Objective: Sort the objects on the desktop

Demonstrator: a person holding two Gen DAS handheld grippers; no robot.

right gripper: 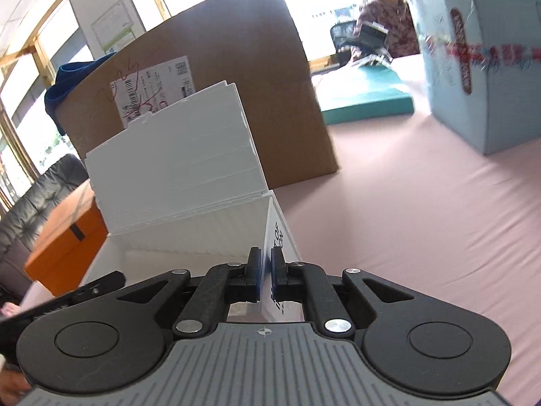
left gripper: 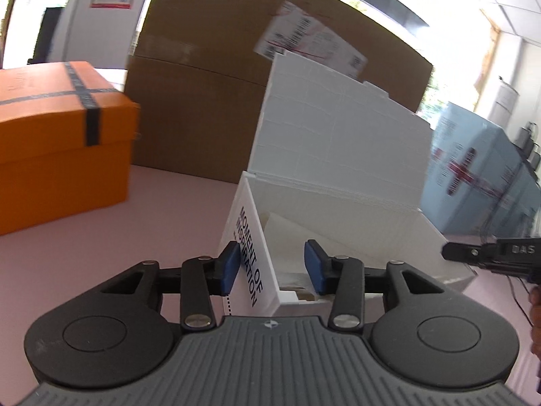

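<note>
Right now my right gripper (right gripper: 265,272) is pinched nearly closed on the thin side wall of the white organizer (right gripper: 175,169), the wall with black lettering, its blue pads (right gripper: 257,270) pressing that panel from both sides. My left gripper (left gripper: 272,267) stands wide open, its fingers (left gripper: 228,267) straddling the organizer's (left gripper: 338,155) other lettered wall, one pad outside it and one over the open compartment, gripping nothing; whether the outer pad touches the wall I cannot tell. The organizer sits on the pink table (right gripper: 422,220), its tall stepped back rising just beyond my fingers. Inside its front compartment lies something pale, too unclear to name. Left of it, near the table's left edge, is an orange box (left gripper: 61,142) crossed with dark tape. Directly behind the organizer stands a large cardboard box (right gripper: 236,50) with a shipping label. Farther right are a teal folder (right gripper: 365,94) and a pale blue box (right gripper: 483,67) with red tape, and at the table's far edge a person (right gripper: 389,17) is seated.
</note>
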